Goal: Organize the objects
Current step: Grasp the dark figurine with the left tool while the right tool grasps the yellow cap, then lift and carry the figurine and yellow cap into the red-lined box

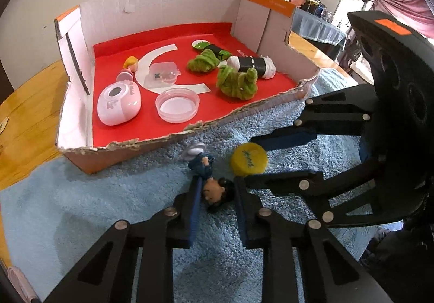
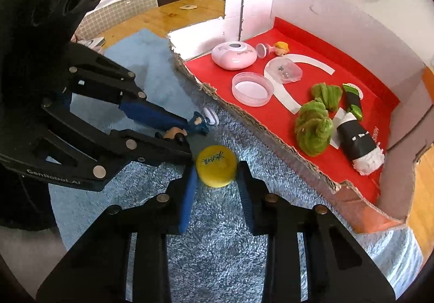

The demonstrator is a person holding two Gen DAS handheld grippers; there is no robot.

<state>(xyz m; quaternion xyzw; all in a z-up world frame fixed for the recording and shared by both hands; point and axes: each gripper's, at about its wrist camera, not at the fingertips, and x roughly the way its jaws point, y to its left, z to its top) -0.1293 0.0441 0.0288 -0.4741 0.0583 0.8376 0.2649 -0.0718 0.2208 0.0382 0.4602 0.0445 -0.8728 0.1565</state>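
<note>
Both tongs worked low over the blue fuzzy mat (image 1: 81, 210) in front of the box. Left tongs (image 1: 217, 191) stood narrowly parted around the head of a small dark-haired figurine (image 1: 208, 175), which lay on the mat in blue clothing; whether the pads actually pressed it could not be told. Right tongs (image 2: 217, 170) stood parted on either side of a yellow bottle cap (image 2: 216, 166), the pads just beside its rim, contact likewise unclear.

One container was present: a cardboard box (image 1: 152, 2) with a torn-down front wall and a red liner (image 1: 244, 31), sitting partly on the mat and partly on the wooden surface (image 1: 29, 102). Inside lay one pink-and-white oval gadget (image 1: 119, 105), one shallow clear round dish (image 1: 177, 105), one small clear plastic case (image 1: 164, 73) holding tiny parts, and one blond figurine (image 1: 130, 65) on a pink base. Two green fuzzy bundles (image 1: 204, 61) lay near the right side, touching two black-banded rolls: one white roll (image 1: 252, 65) and one green roll (image 1: 214, 49). A white crescent (image 1: 154, 58) marked the liner.

Outside the box there were two loose items, the figurine and the cap, near each other.
</note>
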